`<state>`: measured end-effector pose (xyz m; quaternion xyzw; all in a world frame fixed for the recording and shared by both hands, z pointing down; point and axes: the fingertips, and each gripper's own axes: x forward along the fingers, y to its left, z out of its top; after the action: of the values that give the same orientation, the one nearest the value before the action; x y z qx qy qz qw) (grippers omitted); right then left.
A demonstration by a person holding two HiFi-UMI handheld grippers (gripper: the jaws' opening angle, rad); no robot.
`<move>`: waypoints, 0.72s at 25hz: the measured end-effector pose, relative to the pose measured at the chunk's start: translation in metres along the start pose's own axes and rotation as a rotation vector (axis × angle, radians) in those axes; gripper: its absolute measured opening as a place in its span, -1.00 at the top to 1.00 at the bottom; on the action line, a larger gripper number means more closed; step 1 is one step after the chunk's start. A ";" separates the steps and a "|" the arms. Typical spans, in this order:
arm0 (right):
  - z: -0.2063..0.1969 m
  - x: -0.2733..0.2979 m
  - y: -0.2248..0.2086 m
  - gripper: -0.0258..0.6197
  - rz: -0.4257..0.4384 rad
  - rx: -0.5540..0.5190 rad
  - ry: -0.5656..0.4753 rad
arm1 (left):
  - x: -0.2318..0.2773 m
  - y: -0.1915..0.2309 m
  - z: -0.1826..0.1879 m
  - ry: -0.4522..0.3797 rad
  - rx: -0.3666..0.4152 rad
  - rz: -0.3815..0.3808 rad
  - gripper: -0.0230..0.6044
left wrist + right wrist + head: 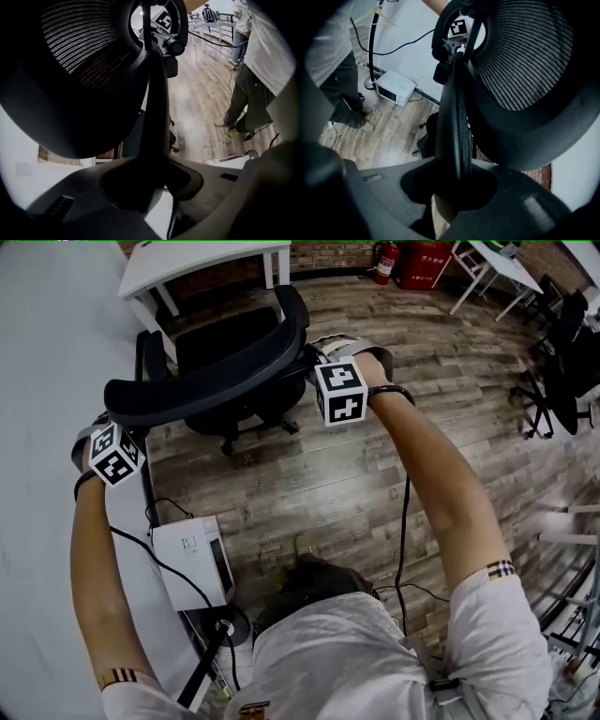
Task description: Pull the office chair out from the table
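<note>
On the wooden plank floor [328,484], just beside the white table [47,381] edge: black mesh-backed office chair [230,352]. Left gripper [151,180] and right gripper [457,183] each part-closed, clamping opposite ends of its backrest rim.

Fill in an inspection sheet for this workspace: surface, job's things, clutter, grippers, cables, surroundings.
Surface: wood-plank floor; white table along the left side.
Job's things: black office chair, upright on its wheeled base, beside that table.
Clutter: white boxy appliance on the floor by the table.
Grippers: left gripper and right gripper are each clamped on an edge of the chair's backrest frame.
Cables: left cable and right cable, both black, trail from the grippers toward the floor.
Surroundings: second white table, red fire extinguisher, more black chairs.
</note>
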<state>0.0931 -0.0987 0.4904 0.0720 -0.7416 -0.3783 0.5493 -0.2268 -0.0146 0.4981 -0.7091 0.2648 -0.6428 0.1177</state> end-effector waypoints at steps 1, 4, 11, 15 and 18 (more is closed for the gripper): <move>0.001 -0.002 0.003 0.67 0.002 0.002 0.001 | -0.001 -0.003 0.000 0.001 0.002 0.004 0.55; 0.002 -0.008 0.012 0.66 0.016 0.008 0.007 | -0.005 -0.010 0.003 -0.008 0.010 0.010 0.55; 0.006 -0.021 0.025 0.64 0.015 0.019 0.007 | -0.015 -0.026 0.005 -0.037 0.016 0.001 0.54; 0.000 -0.020 0.037 0.37 0.018 0.020 0.055 | -0.024 -0.026 0.004 -0.049 0.017 0.030 0.25; 0.001 -0.025 0.034 0.22 -0.032 0.038 0.083 | -0.037 -0.020 0.001 -0.064 0.009 0.061 0.14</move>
<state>0.1128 -0.0611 0.4934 0.1100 -0.7241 -0.3695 0.5718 -0.2225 0.0210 0.4768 -0.7203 0.2794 -0.6172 0.1490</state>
